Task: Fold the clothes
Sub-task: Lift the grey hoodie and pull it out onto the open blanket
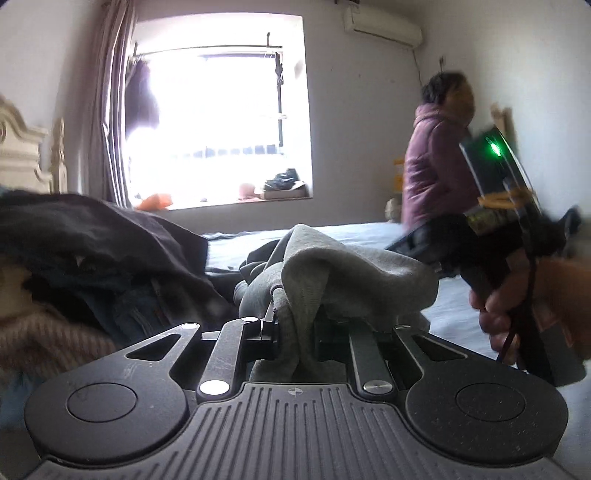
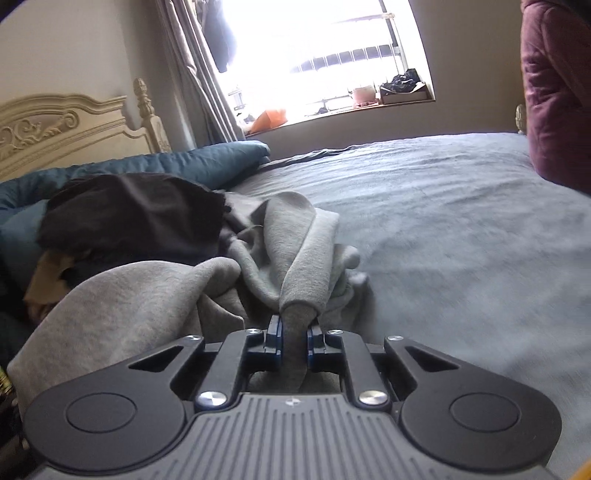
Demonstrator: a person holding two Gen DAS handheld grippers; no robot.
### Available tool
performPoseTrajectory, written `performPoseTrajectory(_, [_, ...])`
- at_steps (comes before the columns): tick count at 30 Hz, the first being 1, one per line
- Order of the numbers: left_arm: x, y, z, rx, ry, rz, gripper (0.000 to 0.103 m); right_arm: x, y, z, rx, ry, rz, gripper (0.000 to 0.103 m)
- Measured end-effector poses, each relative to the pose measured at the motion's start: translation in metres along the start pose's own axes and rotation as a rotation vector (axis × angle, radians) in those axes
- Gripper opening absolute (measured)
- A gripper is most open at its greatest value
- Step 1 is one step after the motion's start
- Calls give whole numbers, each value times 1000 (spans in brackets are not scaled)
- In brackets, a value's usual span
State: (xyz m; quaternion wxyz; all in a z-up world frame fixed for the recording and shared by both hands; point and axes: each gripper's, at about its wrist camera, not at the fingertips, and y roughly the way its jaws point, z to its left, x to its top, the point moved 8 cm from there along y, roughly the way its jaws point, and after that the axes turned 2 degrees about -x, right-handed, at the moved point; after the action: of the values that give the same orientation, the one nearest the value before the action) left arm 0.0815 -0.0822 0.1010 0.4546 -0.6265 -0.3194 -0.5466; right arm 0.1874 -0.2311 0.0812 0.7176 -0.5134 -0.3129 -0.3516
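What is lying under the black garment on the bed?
Under the crumpled black garment a tan cloth pokes out, resting on a teal quilt. The grey fleece garment lies beside it. Anything deeper is covered.

Sweatshirt [image 2: 295, 236] on bed [image 2: 461, 229], clothes pile [image 2: 133, 218] to its left

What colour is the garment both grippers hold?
Plain grey garment, clearest in the right wrist view.

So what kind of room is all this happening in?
A bedroom in someone's home, it seems. There is a wide bed with a carved cream headboard, a curtained window, and an air conditioner high on the wall. Clothes lie heaped on the bed, including a grey garment.
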Motion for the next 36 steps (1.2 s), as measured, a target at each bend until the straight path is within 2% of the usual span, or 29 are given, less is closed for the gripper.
performPoseTrajectory(7, [-13, -92, -63, -123, -39, -30, 14, -51, -111, -11, 64, 44, -1, 13])
performPoseTrajectory(20, [-49, -209, -129, -286, -134, 4, 14, -160, -276, -29, 132, 173, -25, 13])
performPoseTrajectory(23, [-63, -231, -139, -316, -177, 30, 14, -187, -302, -41, 147, 239, -21, 13])
performPoseTrajectory(27, [-103, -233, -144, -312, -211, 134, 15, -224, -311, -57, 112, 236, -1, 14])
performPoseTrajectory(29, [-125, -226, -144, -311, -212, 205, 19, -234, -307, -66, 111, 253, 0, 18])
performPoseTrajectory(31, [-140, -219, -140, -302, -206, 261, 28, -238, -309, -70, 124, 271, -4, 25])
performPoseTrajectory(32, [-143, -219, -136, -299, -210, 275, 35, -239, -311, -72, 131, 277, -5, 28])
performPoseTrajectory(34, [-146, -221, -128, -296, -224, 300, 42, -237, -319, -74, 142, 276, -10, 48])
performPoseTrajectory(36, [-147, -227, -117, -301, -244, 316, 56, -234, -333, -80, 95, 252, -23, 62])
